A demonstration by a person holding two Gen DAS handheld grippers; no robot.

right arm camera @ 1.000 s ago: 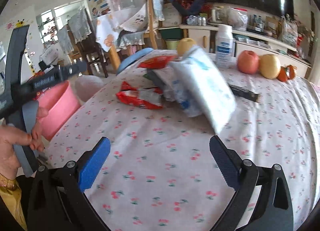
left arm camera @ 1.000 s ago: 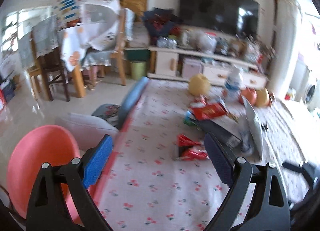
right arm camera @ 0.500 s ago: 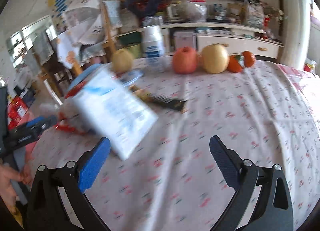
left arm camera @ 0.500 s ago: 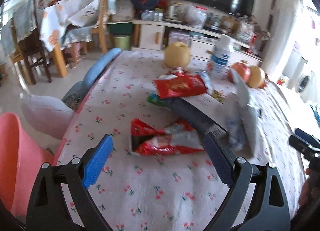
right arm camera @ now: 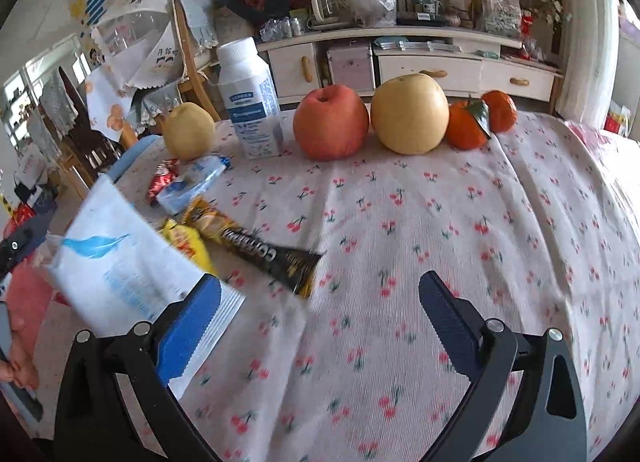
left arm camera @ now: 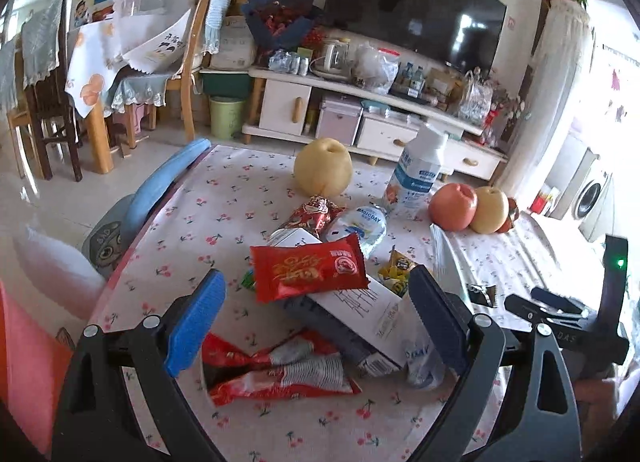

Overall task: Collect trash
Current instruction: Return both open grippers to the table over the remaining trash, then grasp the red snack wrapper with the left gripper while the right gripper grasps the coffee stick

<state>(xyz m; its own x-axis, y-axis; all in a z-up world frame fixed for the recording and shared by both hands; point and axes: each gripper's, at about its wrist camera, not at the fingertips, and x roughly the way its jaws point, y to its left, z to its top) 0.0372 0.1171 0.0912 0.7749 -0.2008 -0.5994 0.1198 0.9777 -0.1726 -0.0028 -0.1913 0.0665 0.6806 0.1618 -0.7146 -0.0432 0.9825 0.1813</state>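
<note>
Tablecloth (left arm camera: 224, 217): wrappers (left arm camera: 280, 372) between left hand-held gripper (left arm camera: 316, 318).

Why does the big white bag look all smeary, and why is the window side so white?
Right wrist view: the white bag is smeared by motion blur, while the red apple farther back looks sharp. Left wrist view: daylight washes out the right edge beside the washing machine, the TV shows glare, and the fisheye lens bends the room's edges.

wrappers (left arm camera: 308, 270) before fruit (left arm camera: 323, 167)
</note>
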